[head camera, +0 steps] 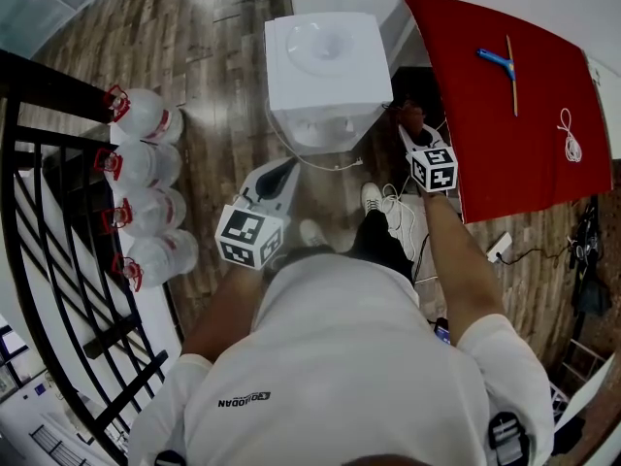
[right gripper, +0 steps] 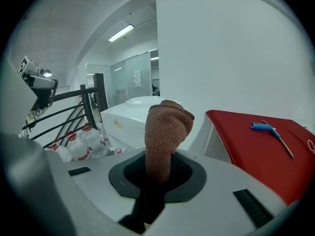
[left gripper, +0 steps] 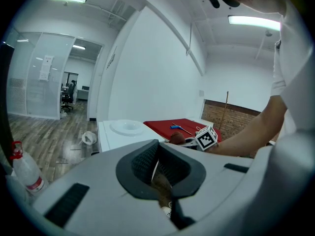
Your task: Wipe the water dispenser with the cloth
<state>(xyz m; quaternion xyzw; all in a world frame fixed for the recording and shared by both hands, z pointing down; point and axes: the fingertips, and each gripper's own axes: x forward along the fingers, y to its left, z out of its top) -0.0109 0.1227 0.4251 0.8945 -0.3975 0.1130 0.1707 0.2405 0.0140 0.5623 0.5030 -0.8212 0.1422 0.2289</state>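
Beside the right flank of the water dispenser (head camera: 325, 66), the brown cloth (right gripper: 167, 127) stands up out of the right gripper (right gripper: 158, 173), whose jaws are clamped on its lower end. From above I can't quite tell whether it touches the white casing. The left gripper (left gripper: 158, 168) hangs just before the dispenser's front, jaws pressed together on nothing. A red table (head camera: 505, 134) stands close on the dispenser's right, with a blue-handled tool (head camera: 497, 61) near its far edge. Water bottles (head camera: 146, 115) line the wooden floor (head camera: 223, 85) along a black railing (head camera: 39, 192).
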